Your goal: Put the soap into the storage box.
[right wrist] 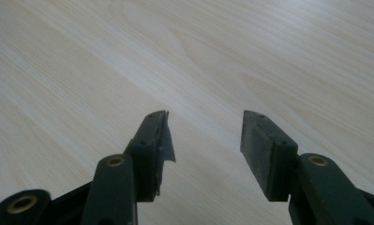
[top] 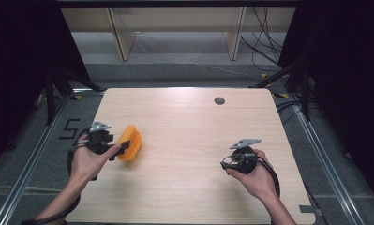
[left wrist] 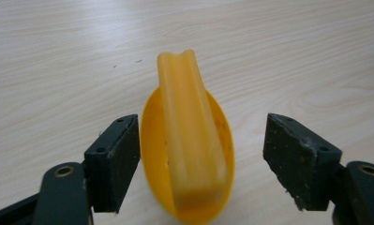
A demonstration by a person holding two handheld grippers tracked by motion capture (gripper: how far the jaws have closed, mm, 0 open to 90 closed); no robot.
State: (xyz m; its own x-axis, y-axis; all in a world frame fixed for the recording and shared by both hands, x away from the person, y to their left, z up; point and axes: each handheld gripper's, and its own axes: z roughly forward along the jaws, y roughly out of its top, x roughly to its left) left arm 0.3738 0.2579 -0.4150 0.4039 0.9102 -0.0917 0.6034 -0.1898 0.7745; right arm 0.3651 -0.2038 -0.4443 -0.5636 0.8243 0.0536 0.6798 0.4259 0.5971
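While orange scoop (left wrist: 189, 154) lies between its jaws, left gripper (left wrist: 201, 154) stands released, right pad clear.

From above my near side the high view looks forward and down; both finger cameras skim close over the surface (top: 184, 122) — ground all three share.

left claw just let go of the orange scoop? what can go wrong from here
1. The orange plastic scoop sits between the open jaws of the left claw; one pad looks almost against its rim, so withdrawing could drag or tip it.
2. It rests on its rounded bowl on the light wooden table, so it may rock or roll.
3. The right claw is open over bare wood, too far to steady it.
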